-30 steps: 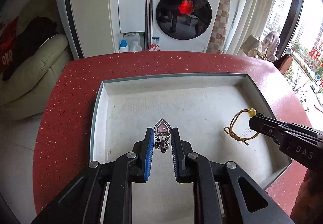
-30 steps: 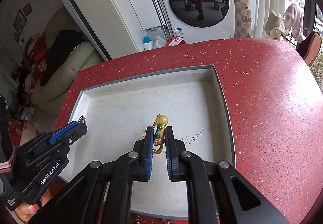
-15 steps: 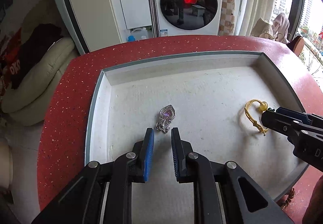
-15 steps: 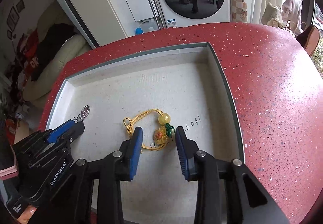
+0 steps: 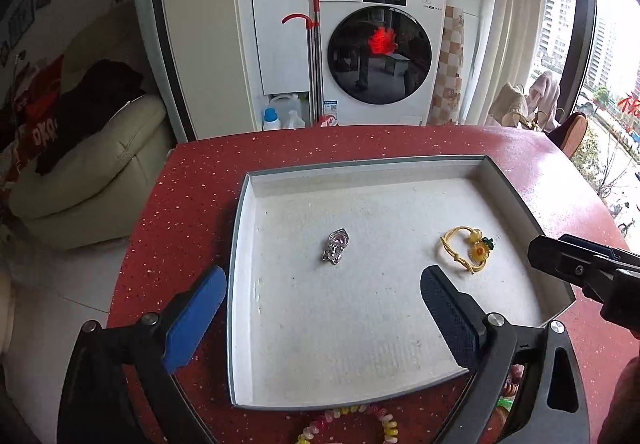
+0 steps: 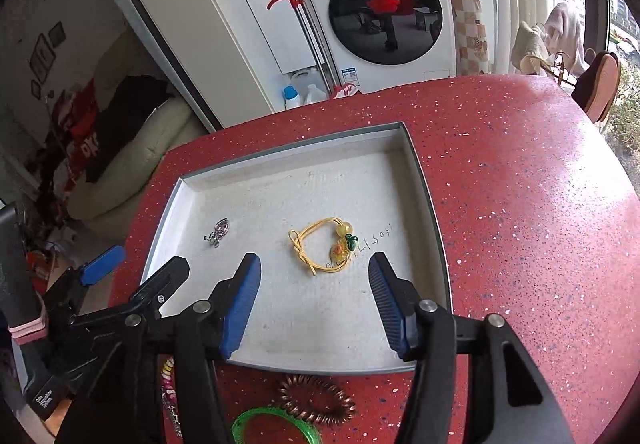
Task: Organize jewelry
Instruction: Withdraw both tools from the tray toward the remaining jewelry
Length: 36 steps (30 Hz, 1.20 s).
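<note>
A shallow grey-rimmed tray with a white floor sits on the red table. A silver heart pendant lies left of the middle. A yellow cord bracelet with a bead and flower charm lies to its right. My left gripper is open and empty, above the tray's near edge behind the pendant. My right gripper is open and empty, just behind the yellow bracelet. The right gripper's tip shows in the left wrist view.
Near the table's front edge lie a pastel bead bracelet, a brown coil hair tie and a green bangle. A cream sofa stands left of the table. A washing machine stands behind it.
Both grippers let go: the pendant and the yellow bracelet now lie on the tray floor. Both jaws opened wide and both grippers pulled back and up.
</note>
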{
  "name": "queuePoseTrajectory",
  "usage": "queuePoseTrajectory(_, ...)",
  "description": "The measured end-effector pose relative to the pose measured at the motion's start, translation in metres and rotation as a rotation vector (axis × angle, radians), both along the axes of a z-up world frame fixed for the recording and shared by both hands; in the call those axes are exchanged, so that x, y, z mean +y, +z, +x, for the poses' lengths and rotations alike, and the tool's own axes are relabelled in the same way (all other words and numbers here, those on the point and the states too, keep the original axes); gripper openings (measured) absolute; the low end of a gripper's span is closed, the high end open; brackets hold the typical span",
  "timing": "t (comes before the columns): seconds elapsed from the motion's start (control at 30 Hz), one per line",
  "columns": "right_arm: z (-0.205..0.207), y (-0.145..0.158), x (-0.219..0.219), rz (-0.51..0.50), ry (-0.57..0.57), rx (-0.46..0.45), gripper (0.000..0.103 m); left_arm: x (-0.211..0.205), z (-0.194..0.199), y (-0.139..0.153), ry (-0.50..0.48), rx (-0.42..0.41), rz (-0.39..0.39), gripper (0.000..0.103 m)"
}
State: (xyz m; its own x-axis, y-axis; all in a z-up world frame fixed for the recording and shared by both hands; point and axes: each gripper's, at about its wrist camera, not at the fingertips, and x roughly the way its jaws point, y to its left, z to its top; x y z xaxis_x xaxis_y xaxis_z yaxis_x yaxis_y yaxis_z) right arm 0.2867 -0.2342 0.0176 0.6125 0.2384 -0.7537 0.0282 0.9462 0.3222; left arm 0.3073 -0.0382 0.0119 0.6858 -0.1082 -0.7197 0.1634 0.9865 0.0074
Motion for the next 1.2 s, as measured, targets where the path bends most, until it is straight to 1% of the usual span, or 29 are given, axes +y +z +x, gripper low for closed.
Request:
queuePoseTrajectory(0.03,-0.006,0.004,0.000,0.005,0.001,-0.011,0.075,0.003,-0.006,0.003,0.000,-0.008,-0.004,0.103)
queuePoseTrajectory(0.07,-0.012,0.007,0.001,0.008,0.002,-0.023,0.081,0.007,-0.013,0.006,0.000,-0.012,-0.009,0.103)
queuePoseTrajectory(0.2,-0.035,0.018,0.004,0.019,0.001,-0.058,0.081,0.023,-0.041,0.012,-0.007,0.000,-0.053,0.103)
queuePoseTrajectory(0.23,-0.041,0.020,0.004,0.023,0.003,-0.068,0.083,0.026,-0.048,0.013,-0.008,0.005,-0.061,0.103)
queuePoseTrajectory(0.27,-0.047,0.022,0.005,0.027,0.003,-0.077,0.089,0.029,-0.054,0.013,-0.008,0.009,-0.068,0.103)
queuePoseTrajectory(0.33,-0.058,0.025,0.005,0.033,-0.003,-0.090,0.096,0.034,-0.066,0.012,-0.014,0.021,-0.093,0.103)
queuePoseTrajectory(0.37,-0.063,0.026,0.005,0.039,-0.004,-0.093,0.103,0.037,-0.072,0.011,-0.008,0.024,-0.102,0.103)
queuePoseTrajectory(0.47,-0.080,0.027,0.005,0.043,-0.011,-0.113,0.103,0.041,-0.090,0.007,0.001,0.031,-0.093,0.103)
queuePoseTrajectory(0.57,-0.094,0.023,0.006,0.066,-0.015,-0.111,0.103,0.044,-0.104,-0.001,0.034,0.042,-0.056,0.103)
queuePoseTrajectory(0.63,-0.103,0.018,0.006,0.090,-0.013,-0.090,0.103,0.049,-0.113,-0.009,0.051,0.061,-0.045,0.103)
queuePoseTrajectory(0.7,-0.110,0.011,0.006,0.090,-0.008,-0.054,0.103,0.053,-0.122,-0.017,0.084,0.071,-0.043,0.103)
queuePoseTrajectory(0.77,-0.118,0.004,0.007,0.072,-0.013,-0.022,0.103,0.057,-0.128,-0.024,0.106,0.080,-0.042,0.103)
queuePoseTrajectory(0.87,-0.133,-0.008,0.010,0.029,-0.013,0.022,0.103,0.062,-0.134,-0.036,0.128,0.115,-0.053,0.103)
queuePoseTrajectory(0.97,-0.147,-0.020,0.014,-0.022,-0.003,0.060,0.103,0.066,-0.136,-0.050,0.131,0.174,-0.096,0.103)
queuePoseTrajectory(1.03,-0.157,-0.028,0.017,-0.053,-0.001,0.083,0.103,0.068,-0.139,-0.056,0.146,0.199,-0.122,0.103)
queuePoseTrajectory(1.1,-0.164,-0.035,0.019,-0.078,-0.004,0.101,0.103,0.067,-0.139,-0.060,0.158,0.216,-0.146,0.103)
queuePoseTrajectory(1.2,-0.170,-0.045,0.022,-0.105,-0.007,0.127,0.103,0.064,-0.137,-0.062,0.178,0.222,-0.146,0.103)
